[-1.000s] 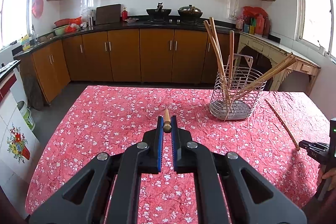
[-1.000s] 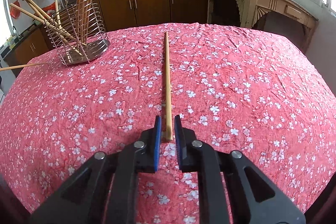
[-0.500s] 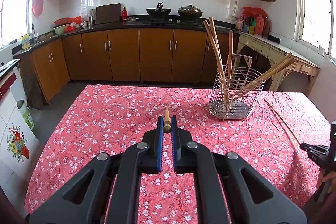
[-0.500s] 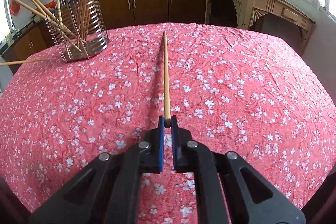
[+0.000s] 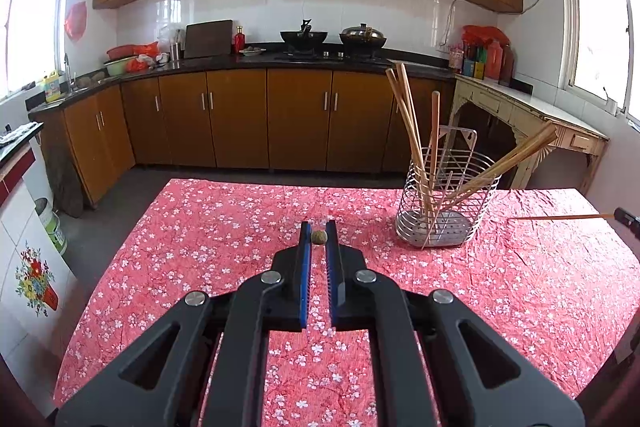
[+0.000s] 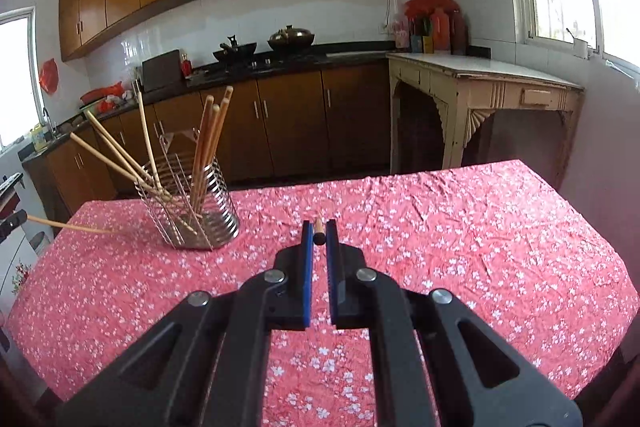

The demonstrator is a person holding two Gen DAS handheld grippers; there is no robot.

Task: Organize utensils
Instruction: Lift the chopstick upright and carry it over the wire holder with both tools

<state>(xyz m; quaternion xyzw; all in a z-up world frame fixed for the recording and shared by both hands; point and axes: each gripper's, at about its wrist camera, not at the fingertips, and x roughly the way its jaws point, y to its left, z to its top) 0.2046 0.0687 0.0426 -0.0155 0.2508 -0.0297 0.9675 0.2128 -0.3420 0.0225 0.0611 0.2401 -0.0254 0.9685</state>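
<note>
A wire utensil holder (image 5: 446, 205) with several wooden chopsticks stands on the red floral tablecloth (image 5: 224, 227); it also shows in the right wrist view (image 6: 192, 215). My left gripper (image 5: 319, 237) is shut on a chopstick (image 5: 319, 237), seen end-on between the blue pads. Its shaft shows in the right wrist view (image 6: 68, 226) at the far left, held above the cloth. My right gripper (image 6: 319, 231) is shut on another chopstick (image 6: 319, 230), also seen end-on. That chopstick's shaft shows in the left wrist view (image 5: 560, 217) at the far right, level above the table.
Brown kitchen cabinets (image 5: 240, 119) and a counter with woks run behind the table. A cream side table (image 6: 480, 87) stands at the right. The tablecloth (image 6: 440, 227) is bare to the right of the holder.
My right gripper shut on the chopstick that lay on the cloth and lifted it off the table, tilting up to level. My left gripper tilted its chopstick to point straight ahead.
</note>
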